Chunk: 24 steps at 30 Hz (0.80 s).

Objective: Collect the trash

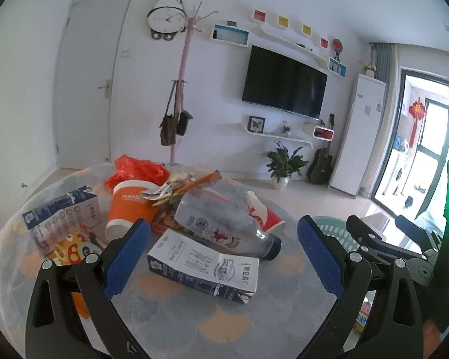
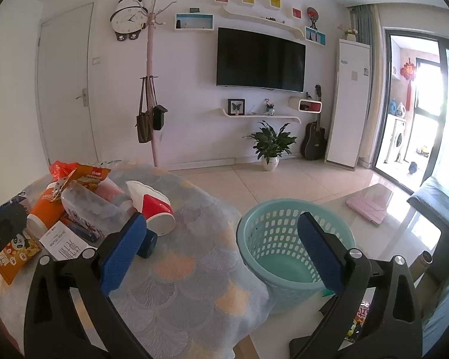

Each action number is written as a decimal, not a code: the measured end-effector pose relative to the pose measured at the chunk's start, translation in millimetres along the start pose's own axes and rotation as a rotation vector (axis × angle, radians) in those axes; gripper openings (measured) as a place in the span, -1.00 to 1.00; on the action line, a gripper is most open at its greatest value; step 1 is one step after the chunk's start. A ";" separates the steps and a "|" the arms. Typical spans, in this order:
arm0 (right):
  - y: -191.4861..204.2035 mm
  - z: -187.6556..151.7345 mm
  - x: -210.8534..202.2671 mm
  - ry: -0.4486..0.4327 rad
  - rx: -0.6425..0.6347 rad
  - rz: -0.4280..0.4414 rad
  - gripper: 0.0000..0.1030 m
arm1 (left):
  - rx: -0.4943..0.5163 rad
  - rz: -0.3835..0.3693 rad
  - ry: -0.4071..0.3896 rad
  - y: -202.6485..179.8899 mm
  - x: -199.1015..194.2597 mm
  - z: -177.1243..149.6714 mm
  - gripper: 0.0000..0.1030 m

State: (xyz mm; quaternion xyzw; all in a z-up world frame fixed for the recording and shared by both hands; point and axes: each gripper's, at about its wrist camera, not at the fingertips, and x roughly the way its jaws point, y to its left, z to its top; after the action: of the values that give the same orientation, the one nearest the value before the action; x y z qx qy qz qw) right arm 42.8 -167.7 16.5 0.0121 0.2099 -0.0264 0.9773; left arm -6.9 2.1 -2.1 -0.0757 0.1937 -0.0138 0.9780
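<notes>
Both the left gripper (image 1: 224, 257) and the right gripper (image 2: 221, 251) are held wide open, with nothing gripped. The trash pile (image 1: 170, 209) is seen at twelve o'clock from the left gripper, on the cloth-covered table (image 1: 194, 314). The teal basket (image 2: 254, 233) is found at one o'clock from the right gripper.

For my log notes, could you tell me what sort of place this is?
Most likely a home living room: a wall-mounted TV, a coat stand hung with bags, and a potted plant beside a guitar.

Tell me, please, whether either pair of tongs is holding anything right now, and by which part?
Nothing is held. The left tongs stand open above the milk carton; the right tongs stand open and empty.
</notes>
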 end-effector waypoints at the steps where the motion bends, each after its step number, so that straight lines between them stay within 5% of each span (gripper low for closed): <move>1: 1.6 -0.2 0.6 -0.001 -0.001 0.001 0.86 | -0.001 0.000 -0.005 0.3 -0.2 0.5 0.85; 17: 7.7 -0.1 -2.7 -0.012 -0.011 0.012 0.86 | -0.013 0.013 -0.034 10.2 -8.4 -3.6 0.85; 24: 21.6 -1.4 -5.0 -0.012 -0.030 0.113 0.86 | -0.021 0.111 -0.022 51.7 -20.3 -9.7 0.85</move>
State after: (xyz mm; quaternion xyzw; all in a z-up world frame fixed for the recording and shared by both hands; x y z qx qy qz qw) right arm 38.9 -145.9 17.5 0.0093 0.2035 0.0321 0.9785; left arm -29.5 52.9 -11.3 -0.0753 0.1869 0.0431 0.9785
